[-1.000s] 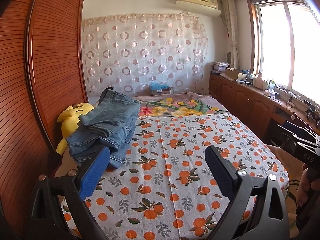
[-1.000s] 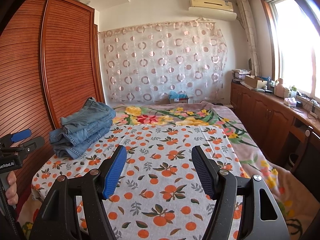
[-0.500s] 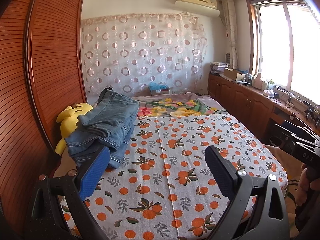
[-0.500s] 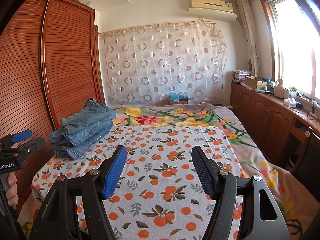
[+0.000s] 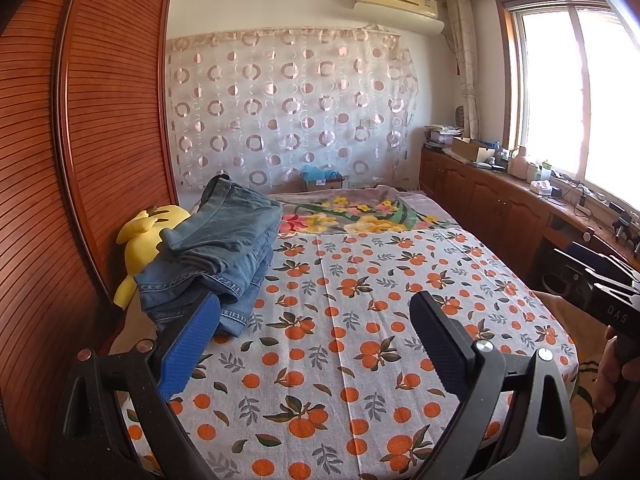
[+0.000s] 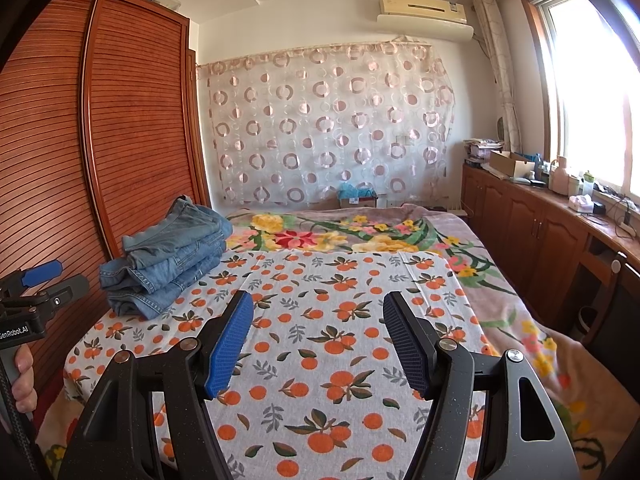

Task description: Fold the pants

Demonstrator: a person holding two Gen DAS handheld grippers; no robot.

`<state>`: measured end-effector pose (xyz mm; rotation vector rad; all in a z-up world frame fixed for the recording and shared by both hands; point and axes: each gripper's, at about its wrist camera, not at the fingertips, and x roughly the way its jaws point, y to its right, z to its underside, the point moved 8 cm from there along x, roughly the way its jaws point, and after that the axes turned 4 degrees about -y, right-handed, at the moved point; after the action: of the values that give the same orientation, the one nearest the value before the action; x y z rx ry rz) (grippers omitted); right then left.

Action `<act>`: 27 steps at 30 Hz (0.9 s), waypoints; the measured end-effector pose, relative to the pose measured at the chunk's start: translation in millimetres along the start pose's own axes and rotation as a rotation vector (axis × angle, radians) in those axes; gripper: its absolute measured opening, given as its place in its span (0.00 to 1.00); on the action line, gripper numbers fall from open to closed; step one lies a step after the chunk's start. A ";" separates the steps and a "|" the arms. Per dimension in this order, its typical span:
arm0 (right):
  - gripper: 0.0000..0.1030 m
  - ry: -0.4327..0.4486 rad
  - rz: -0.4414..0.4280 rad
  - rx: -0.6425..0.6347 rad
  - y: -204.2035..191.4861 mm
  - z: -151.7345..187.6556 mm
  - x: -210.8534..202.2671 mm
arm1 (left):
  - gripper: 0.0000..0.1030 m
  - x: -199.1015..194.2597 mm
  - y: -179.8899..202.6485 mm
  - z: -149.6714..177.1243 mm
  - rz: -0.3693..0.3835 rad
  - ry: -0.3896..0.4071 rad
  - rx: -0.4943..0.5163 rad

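Observation:
A stack of folded blue jeans (image 5: 218, 256) lies at the left side of the bed, on the orange-print sheet (image 5: 360, 320). It also shows in the right wrist view (image 6: 172, 256). My left gripper (image 5: 316, 316) is open and empty, held above the sheet with its left finger just in front of the stack. My right gripper (image 6: 318, 314) is open and empty above the middle of the sheet (image 6: 340, 320), well right of the jeans. Each gripper shows at the edge of the other's view.
A yellow plush toy (image 5: 146, 236) lies between the jeans and the wooden wardrobe doors (image 5: 80, 160) on the left. A floral blanket (image 6: 340, 236) covers the far bed. Wooden cabinets (image 6: 540, 240) with clutter run along the right under the window.
Both grippers stay open and nearly still. The views have shifted only slightly; the jeans have not moved.

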<state>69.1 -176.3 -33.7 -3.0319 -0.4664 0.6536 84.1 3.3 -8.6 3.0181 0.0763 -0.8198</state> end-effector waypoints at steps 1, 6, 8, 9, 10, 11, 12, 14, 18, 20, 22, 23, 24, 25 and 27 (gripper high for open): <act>0.67 0.000 0.000 0.001 -0.2 0.2 0.1 | 0.93 -0.1 -0.2 -0.2 -0.001 0.000 0.001; 0.67 0.001 0.001 0.000 -0.3 0.0 -0.1 | 0.93 -0.2 0.2 -0.1 0.001 0.001 -0.002; 0.67 0.001 0.000 0.000 -0.4 0.1 0.0 | 0.93 -0.2 0.4 0.0 -0.002 0.001 0.000; 0.67 0.001 0.001 0.000 -0.4 0.1 -0.1 | 0.93 -0.3 0.4 -0.1 -0.001 0.001 0.000; 0.67 0.001 0.001 0.000 -0.4 0.0 -0.2 | 0.93 0.0 0.5 0.2 -0.001 0.000 0.000; 0.67 0.002 0.001 0.000 -0.3 0.0 -0.2 | 0.93 -0.2 0.6 0.2 -0.001 0.001 0.000; 0.67 0.001 0.001 -0.001 -0.3 0.0 -0.1 | 0.93 -0.4 0.7 0.3 0.000 0.001 0.000; 0.67 0.001 0.000 0.000 -0.3 0.2 -0.2 | 0.93 -0.7 0.4 -0.7 -0.001 0.002 0.000; 0.67 0.000 0.000 0.000 -0.3 0.1 -0.1 | 0.93 -0.5 0.2 -0.5 -0.005 0.001 0.002; 0.67 0.000 0.000 0.000 -0.2 0.1 -0.2 | 0.93 -0.6 0.4 -0.2 -0.005 0.002 0.001; 0.67 0.000 -0.001 -0.001 -0.2 0.0 -0.3 | 0.93 -0.6 0.3 -0.6 -0.004 0.002 0.002; 0.67 0.000 -0.001 -0.001 -0.2 -0.2 -0.3 | 0.93 -0.6 0.2 -0.6 -0.006 0.001 0.002; 0.67 0.000 0.000 0.000 -0.1 0.1 -0.2 | 0.93 -0.5 0.2 -0.4 -0.006 0.001 0.002; 0.67 0.000 -0.001 0.001 -0.1 -0.1 -0.2 | 0.93 -0.7 0.3 -0.2 -0.005 0.002 0.002; 0.67 0.000 0.001 -0.001 -0.1 0.1 -0.1 | 0.93 -0.4 0.2 -0.6 -0.004 0.002 0.000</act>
<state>68.9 -176.3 -33.8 -3.0332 -0.4661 0.6541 84.1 3.1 -7.9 3.0202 0.0819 -0.8168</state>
